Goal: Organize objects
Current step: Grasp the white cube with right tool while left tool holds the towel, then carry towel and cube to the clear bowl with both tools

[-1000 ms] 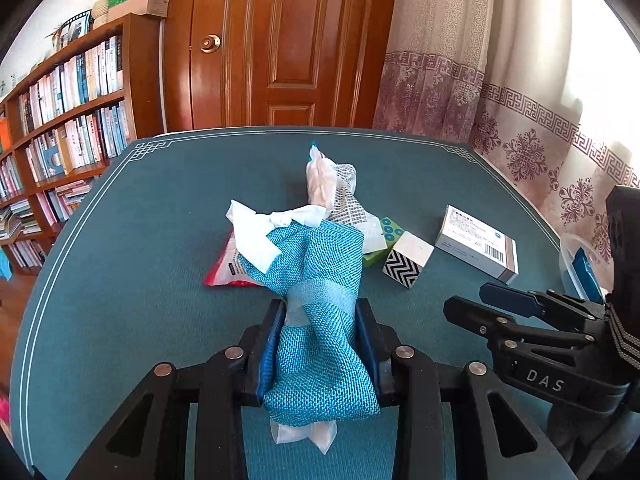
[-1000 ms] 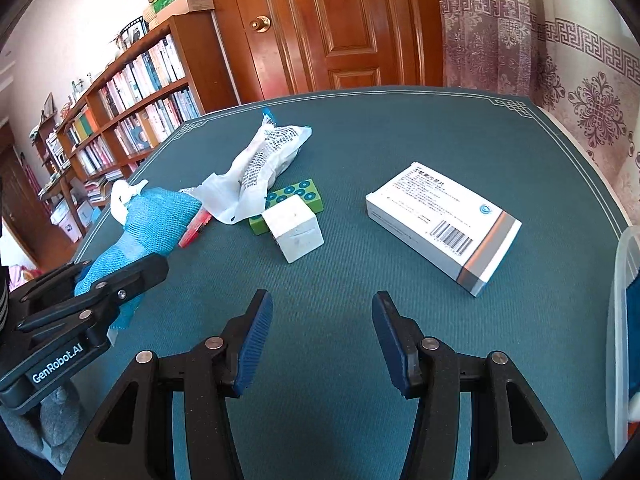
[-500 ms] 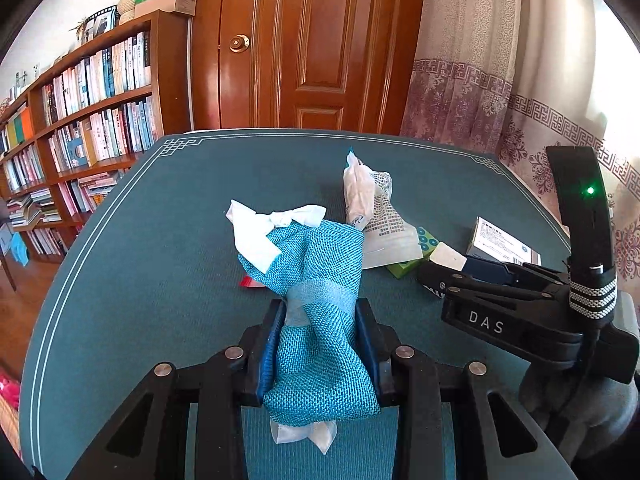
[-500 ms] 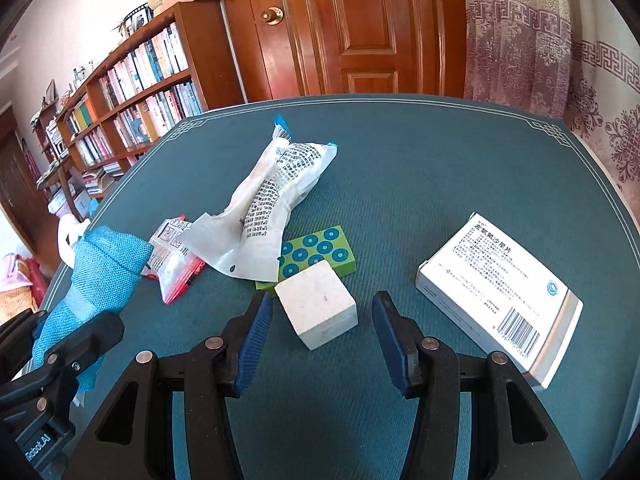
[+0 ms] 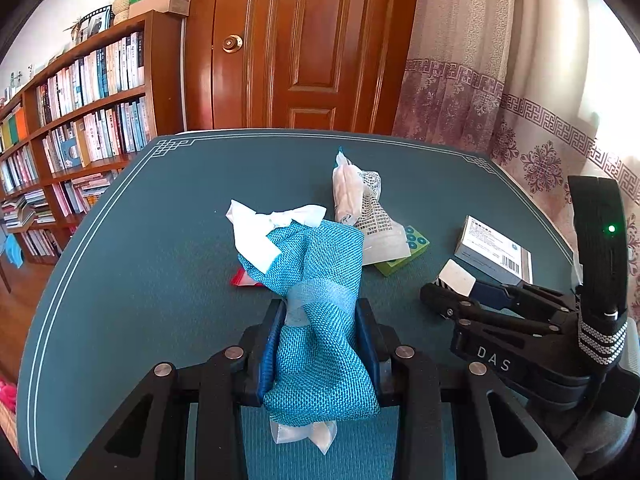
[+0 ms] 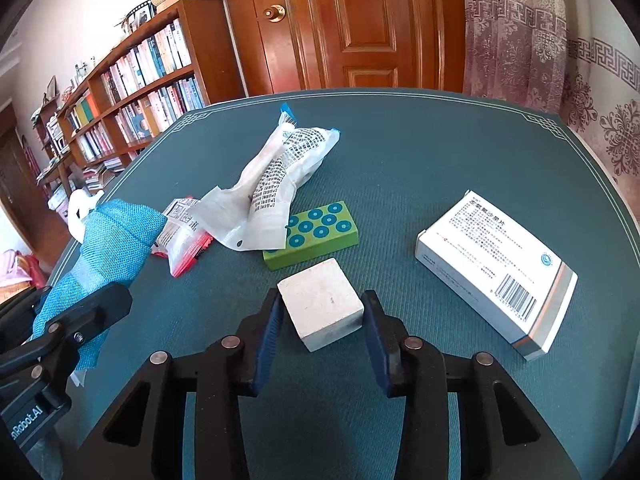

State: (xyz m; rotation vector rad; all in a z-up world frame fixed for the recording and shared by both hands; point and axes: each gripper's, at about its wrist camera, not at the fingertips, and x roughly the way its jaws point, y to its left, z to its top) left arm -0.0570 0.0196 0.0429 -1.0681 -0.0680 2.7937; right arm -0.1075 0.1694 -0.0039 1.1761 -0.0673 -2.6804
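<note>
A blue woven pouch (image 5: 320, 312) with white tissue sticking out of both ends is pinched in my left gripper (image 5: 320, 344), which is shut on it just above the table. A white cube (image 6: 320, 308) stands on the table between the blue pads of my right gripper (image 6: 322, 320). Those jaws are closing: the left pad meets the cube's corner and a thin gap shows on the right. The left wrist view shows the right gripper (image 5: 452, 296) around the cube (image 5: 458, 276). In the right wrist view the pouch (image 6: 116, 236) sits far left.
Just beyond the cube lie a green block with teal dots (image 6: 316, 232), a white printed plastic packet (image 6: 276, 184) and a red-edged zip bag (image 6: 182, 236). A white medicine box (image 6: 496, 264) lies to the right. The teal table (image 6: 440, 152) ends at a bookshelf (image 5: 80, 120), door and curtain.
My right gripper has moved forward and left until the white cube sits between its pads, and its jaws have narrowed around it. The left gripper keeps its hold on the pouch.
</note>
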